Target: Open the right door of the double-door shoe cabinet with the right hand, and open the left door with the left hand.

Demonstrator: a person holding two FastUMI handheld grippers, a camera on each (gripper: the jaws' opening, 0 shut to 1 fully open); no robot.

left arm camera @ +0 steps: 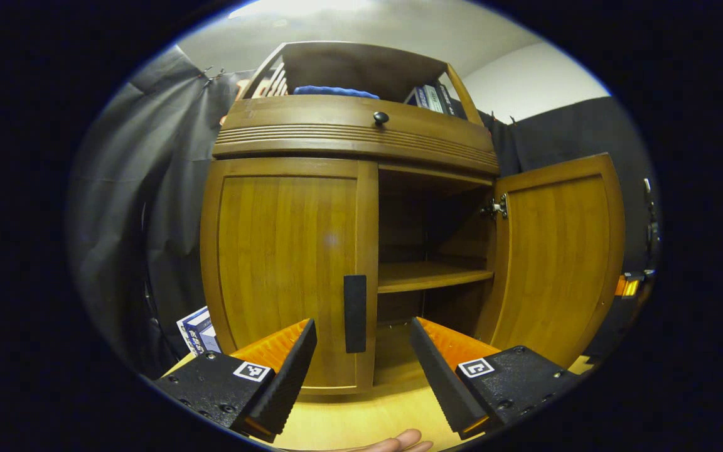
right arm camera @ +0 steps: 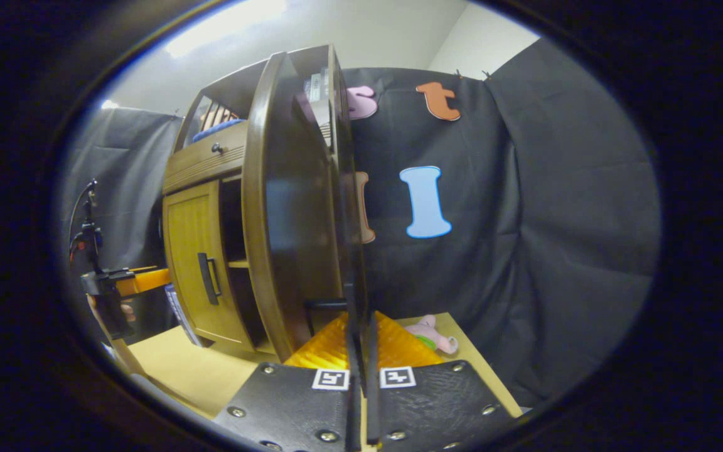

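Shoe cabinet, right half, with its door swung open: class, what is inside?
Inside the shoe cabinet, one bare wooden shelf shows. The closed left door covers the other half.

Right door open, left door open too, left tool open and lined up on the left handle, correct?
Not quite: the left door is shut, as the left gripper view shows. The right door is open, and the left tool is open, lined up on the left handle.
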